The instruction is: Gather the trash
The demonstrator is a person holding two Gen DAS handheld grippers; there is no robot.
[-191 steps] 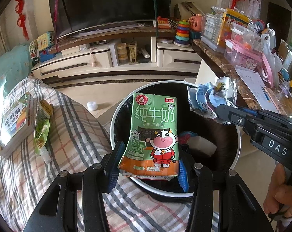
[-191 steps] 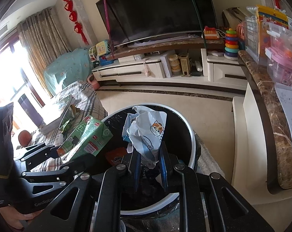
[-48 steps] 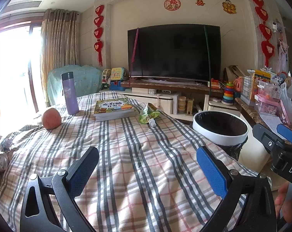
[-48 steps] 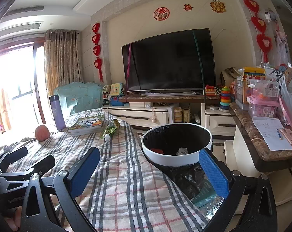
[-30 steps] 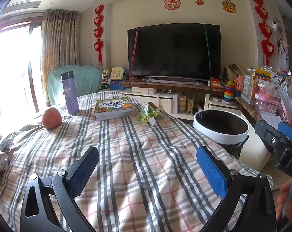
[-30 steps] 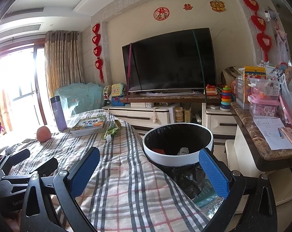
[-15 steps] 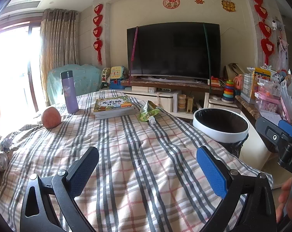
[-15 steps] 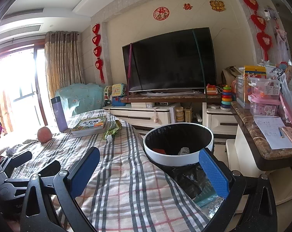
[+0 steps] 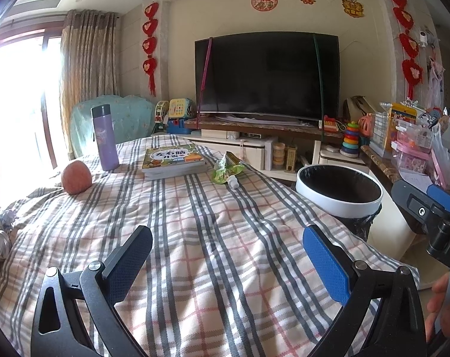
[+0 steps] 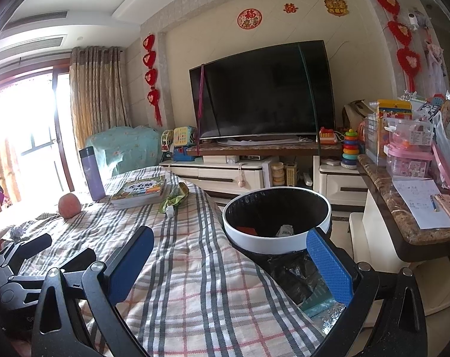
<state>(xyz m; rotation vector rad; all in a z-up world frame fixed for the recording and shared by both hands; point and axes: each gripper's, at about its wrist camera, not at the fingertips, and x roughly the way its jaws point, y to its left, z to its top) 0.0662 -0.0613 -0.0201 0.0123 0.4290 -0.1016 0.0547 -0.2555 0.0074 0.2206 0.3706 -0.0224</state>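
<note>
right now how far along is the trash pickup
Partly done, it seems: scraps already lie inside the trash bin. Nothing is in hand; the left hand-held gripper and right hand-held gripper are both open and empty. Left: the green pouch beside the book, and the cans at the cloth's near-left edge.

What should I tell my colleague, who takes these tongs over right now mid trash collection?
Left tongs: open, empty, over the plaid tablecloth.
Right tongs: open, empty, by the near rim of the trash bin.
Done: some trash already lies in the bin.
Left: green snack wrapper with a small white piece beside it, next to the books; drink cans at the cloth's left edge.
Probably not trash: purple flask and the round reddish fruit.
</note>
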